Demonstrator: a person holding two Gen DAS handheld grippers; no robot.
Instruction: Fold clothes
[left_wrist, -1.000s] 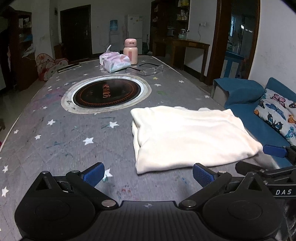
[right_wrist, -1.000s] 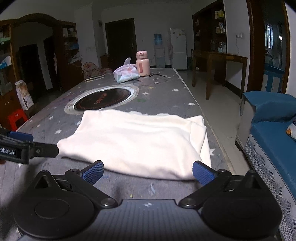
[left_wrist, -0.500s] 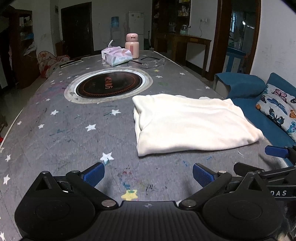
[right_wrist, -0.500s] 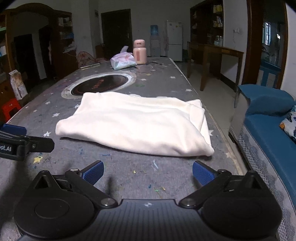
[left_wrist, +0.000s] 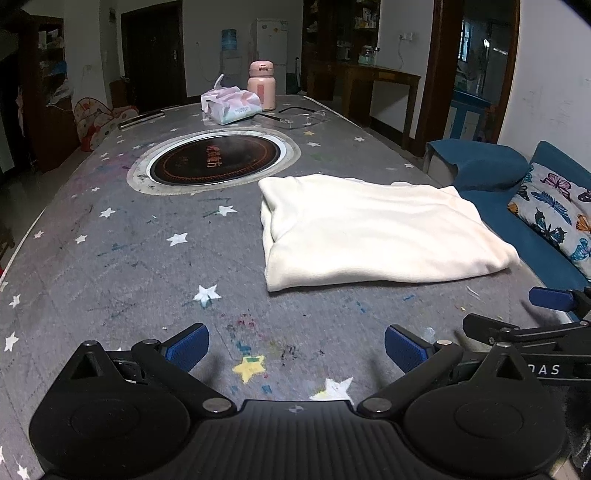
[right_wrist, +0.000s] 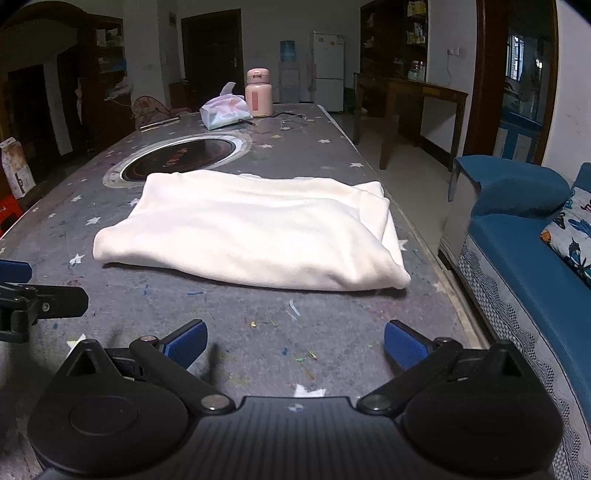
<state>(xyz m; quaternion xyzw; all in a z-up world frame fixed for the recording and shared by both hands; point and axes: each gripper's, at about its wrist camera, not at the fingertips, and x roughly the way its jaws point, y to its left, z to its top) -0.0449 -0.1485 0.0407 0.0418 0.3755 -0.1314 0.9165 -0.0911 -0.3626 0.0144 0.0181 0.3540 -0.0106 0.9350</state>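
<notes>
Cream-white soft knit garment (left_wrist: 380, 232), folded into a thick rectangular bundle, lies flat on the grey star-printed tablecloth (left_wrist: 122, 266) toward the right side of the long table, just this side of the round black inset cooktop with a silver ring (left_wrist: 214, 159). In the right view the same garment (right_wrist: 251, 229) shows a doubled-over layer at its right end, near the table edge by the blue sofa (right_wrist: 524, 236).

Step, as judged: bundle looks folded at least once, nobody gripping it. Either the fold is finished or one more fold is due. Next move would call for both tools to come in on the near hem or the two short ends, pinch all the layers together, and lift evenly so the stack doesn't slide apart.

Left gripper (left_wrist: 295, 349): blue pads spread wide, nothing between them, over bare cloth near a yellow star. Garment's near-left corner is ahead and slightly right of it, well apart, no contact.

Right gripper (right_wrist: 295, 345): jaws spread wide too, nothing held. Garment's near edge lies straight ahead, apart from the tips, gap of stained tablecloth between.

Each tool is visible at the edge of the other's view, side by side at the near table end.

Far end: pink cylindrical flask (left_wrist: 261, 85), white tissue pack (left_wrist: 231, 104), clear glasses (left_wrist: 306, 117).
</notes>
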